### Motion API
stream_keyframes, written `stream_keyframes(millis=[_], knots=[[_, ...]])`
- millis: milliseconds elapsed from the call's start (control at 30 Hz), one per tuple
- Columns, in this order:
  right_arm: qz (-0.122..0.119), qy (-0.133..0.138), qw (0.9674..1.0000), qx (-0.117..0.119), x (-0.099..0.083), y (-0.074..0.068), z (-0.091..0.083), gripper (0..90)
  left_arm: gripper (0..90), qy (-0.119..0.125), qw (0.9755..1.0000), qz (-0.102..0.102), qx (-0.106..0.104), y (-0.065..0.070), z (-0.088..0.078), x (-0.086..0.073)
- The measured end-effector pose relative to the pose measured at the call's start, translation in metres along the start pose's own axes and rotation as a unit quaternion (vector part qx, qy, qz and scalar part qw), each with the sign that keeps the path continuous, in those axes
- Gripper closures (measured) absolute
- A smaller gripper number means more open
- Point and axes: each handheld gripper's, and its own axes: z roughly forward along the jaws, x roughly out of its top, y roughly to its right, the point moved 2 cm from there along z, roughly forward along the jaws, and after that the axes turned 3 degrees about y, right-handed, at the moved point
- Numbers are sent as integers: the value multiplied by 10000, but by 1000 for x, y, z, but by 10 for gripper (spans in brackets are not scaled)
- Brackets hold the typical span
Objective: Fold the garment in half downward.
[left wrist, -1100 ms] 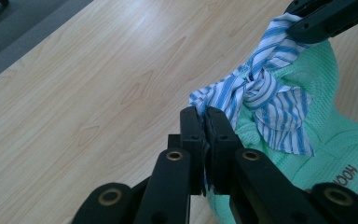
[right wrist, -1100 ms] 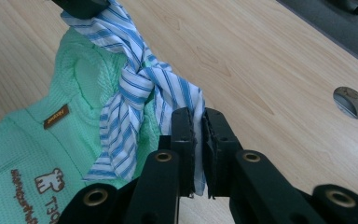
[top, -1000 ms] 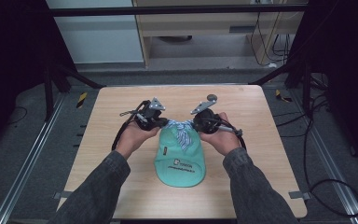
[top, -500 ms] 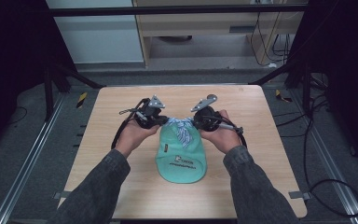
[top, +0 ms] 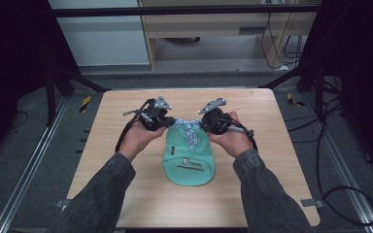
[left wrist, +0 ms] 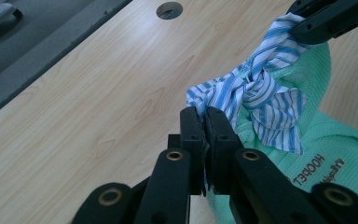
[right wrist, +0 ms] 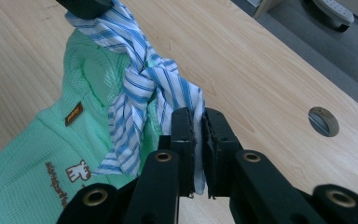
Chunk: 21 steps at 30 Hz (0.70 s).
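Left gripper (left wrist: pixel 204 121) clamped on one end of a blue-and-white striped cloth strip (left wrist: pixel 261 95), jaws pinched tight with fabric between them; right gripper (right wrist: pixel 195 122) likewise clenched on the strip's opposite end, cloth edge showing between its jaws. Strip runs between the two grippers, knotted at its midpoint, the knot lying just ahead of each pair of jaws and resting against the back of a mint-green knit cap with printed lettering (top: pixel 189 158). Cap lies flat on the light wooden table (top: pixel 281 145), brim toward the person, between and just beneath both grippers.
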Motion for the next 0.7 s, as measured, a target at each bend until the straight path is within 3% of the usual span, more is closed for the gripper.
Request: stream_keyframes(millis=[700], knots=[[-233,29,9997,-108,8,4,-5,834,872,11,10000,66,42,-2,-2,9]])
